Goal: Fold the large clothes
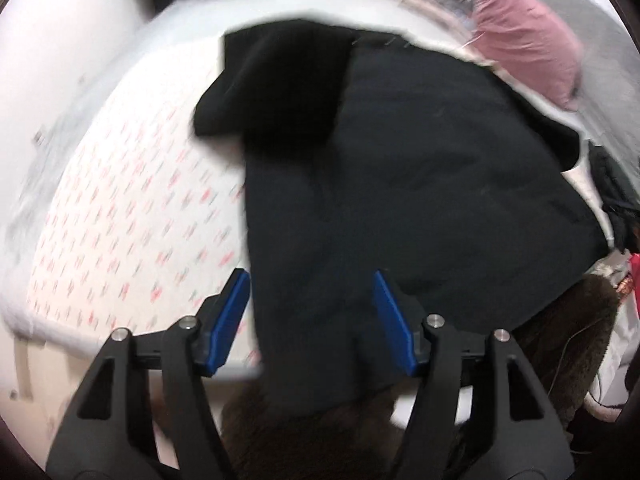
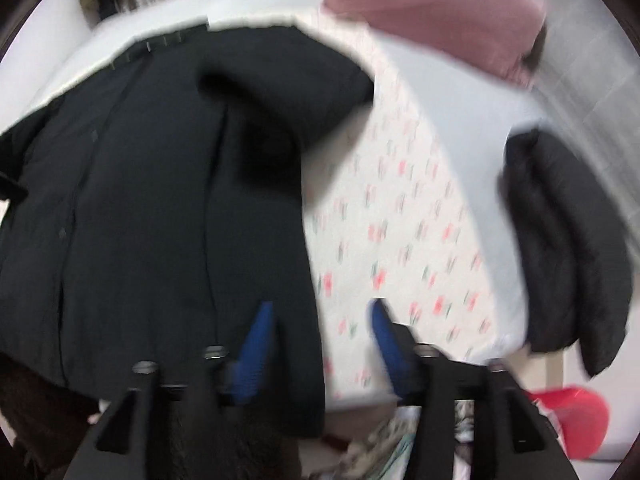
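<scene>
White sheet (image 1: 132,216) with small red and green marks covers the bed under me, and the black coat (image 1: 400,184) lies spread across it, reaching from the near edge up to the far edge. Both views are blurred, so the fine detail of the fabric is lost.

From my left tongs (image 1: 310,300) the coat fills the middle and right of the view, with a darker flap (image 1: 276,80) folded over its top left part. Those jaws stand apart, blue pads (image 1: 230,320) clear of the cloth, nothing pinched; the coat's near end only shows between them, lower down. Bare sheet lies to the left of the coat.

From my right tongs (image 2: 320,328) the coat sits on the left, its sleeve (image 2: 288,88) bent across the top toward the sheet. These jaws are apart too and grip nothing: the left pad hangs over the coat's edge, the right one over bare sheet (image 2: 404,216).

Around it: a pink pillow (image 2: 432,12) at the far right corner of the bed, just beyond the coat's top. A second dark padded garment (image 2: 568,248) hangs over the right edge of the bed, well apart from the coat, with sheet between them. Below it, off the bed, sits something red (image 2: 576,420); I cannot tell whether it is a tub or what it holds. Patterned cloth (image 2: 384,448) lies low by the near edge. A brown fuzzy thing (image 1: 560,340) lies under the coat's near right corner.
</scene>
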`<action>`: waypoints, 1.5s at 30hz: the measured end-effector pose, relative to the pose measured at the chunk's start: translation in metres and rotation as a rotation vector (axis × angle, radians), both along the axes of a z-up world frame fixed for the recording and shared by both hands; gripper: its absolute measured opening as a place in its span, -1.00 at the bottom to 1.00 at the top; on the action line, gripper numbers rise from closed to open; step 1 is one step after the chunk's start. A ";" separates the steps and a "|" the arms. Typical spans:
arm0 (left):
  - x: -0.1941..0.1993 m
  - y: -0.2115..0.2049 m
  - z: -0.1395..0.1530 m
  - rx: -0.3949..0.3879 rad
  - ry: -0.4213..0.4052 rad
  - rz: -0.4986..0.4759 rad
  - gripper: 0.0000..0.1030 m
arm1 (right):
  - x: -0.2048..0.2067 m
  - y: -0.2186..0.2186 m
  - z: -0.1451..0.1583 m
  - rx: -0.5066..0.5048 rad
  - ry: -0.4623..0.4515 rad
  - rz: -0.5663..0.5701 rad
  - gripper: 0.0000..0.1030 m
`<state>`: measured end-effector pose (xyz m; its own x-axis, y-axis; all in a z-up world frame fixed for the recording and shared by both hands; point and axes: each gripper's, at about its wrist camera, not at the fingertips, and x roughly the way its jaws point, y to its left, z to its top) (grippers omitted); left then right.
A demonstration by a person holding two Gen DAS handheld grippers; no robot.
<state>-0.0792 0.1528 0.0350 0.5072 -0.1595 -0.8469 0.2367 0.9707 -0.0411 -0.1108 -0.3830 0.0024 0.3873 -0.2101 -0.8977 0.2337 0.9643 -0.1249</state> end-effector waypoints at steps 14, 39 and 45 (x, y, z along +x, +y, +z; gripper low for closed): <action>0.076 -0.072 -0.113 -0.001 0.173 -0.078 0.35 | 0.134 0.063 -0.076 0.226 0.014 0.090 0.39; 0.149 -0.074 -0.036 0.020 -0.226 0.509 0.64 | 0.207 0.183 -0.082 0.290 -0.179 0.218 0.56; 0.170 -0.046 -0.030 0.074 -0.313 0.536 -0.48 | 0.201 0.163 -0.078 0.222 -0.206 0.175 0.56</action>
<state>0.0908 0.1068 0.0049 0.7266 0.2393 -0.6441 -0.2938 0.9556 0.0236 0.0902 -0.2197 -0.0754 0.5780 0.0669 -0.8133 0.0609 0.9903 0.1248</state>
